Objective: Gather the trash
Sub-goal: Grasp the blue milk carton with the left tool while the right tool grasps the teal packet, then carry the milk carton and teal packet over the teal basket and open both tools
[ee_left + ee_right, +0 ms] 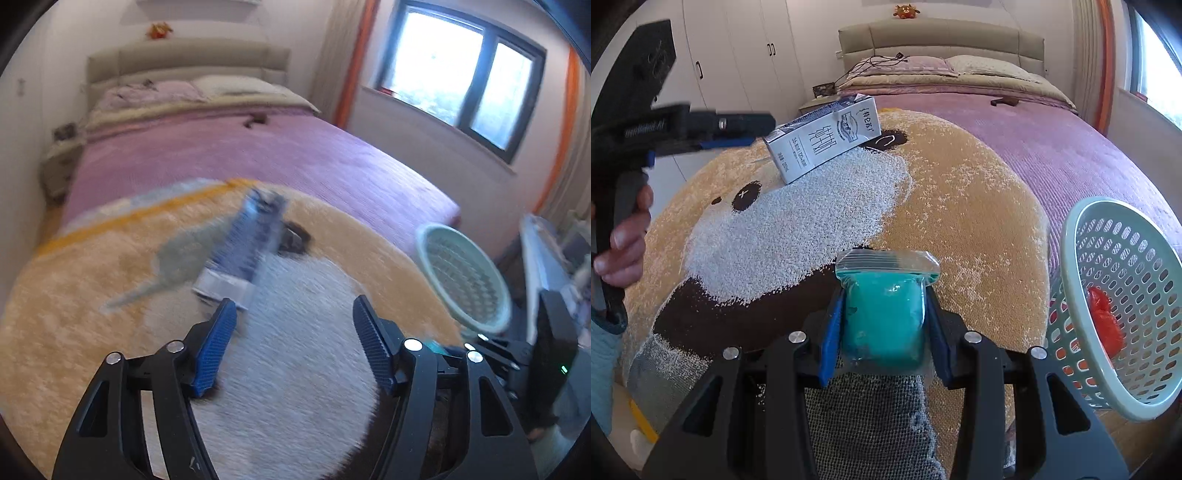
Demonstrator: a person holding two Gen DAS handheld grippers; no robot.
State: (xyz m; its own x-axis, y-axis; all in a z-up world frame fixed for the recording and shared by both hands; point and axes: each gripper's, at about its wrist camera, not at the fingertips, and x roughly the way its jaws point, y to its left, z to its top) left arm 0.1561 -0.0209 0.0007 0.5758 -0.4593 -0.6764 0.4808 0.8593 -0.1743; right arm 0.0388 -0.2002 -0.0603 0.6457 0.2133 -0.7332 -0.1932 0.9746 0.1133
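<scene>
A blue and white milk carton [243, 247] lies on a bear-face plush blanket [295, 369] at the foot of the bed. My left gripper [293, 317] is open, its fingers just short of the carton's near end. In the right wrist view the carton [827, 140] lies at the far side of the blanket [960, 221], with the left gripper [738, 129] beside it. My right gripper [884, 310] is shut on a clear zip bag of teal stuff [884, 314]. A pale green mesh basket [1126, 306] at the right holds a red bag [1104, 321].
The bed has a pink cover [258, 155], with pillows and a cable at the headboard [938, 37]. A small dark object [1004, 101] lies on the cover. The basket [465, 277] stands off the bed's right edge. White wardrobes [738, 55] line the left wall, a window [461, 74] the right.
</scene>
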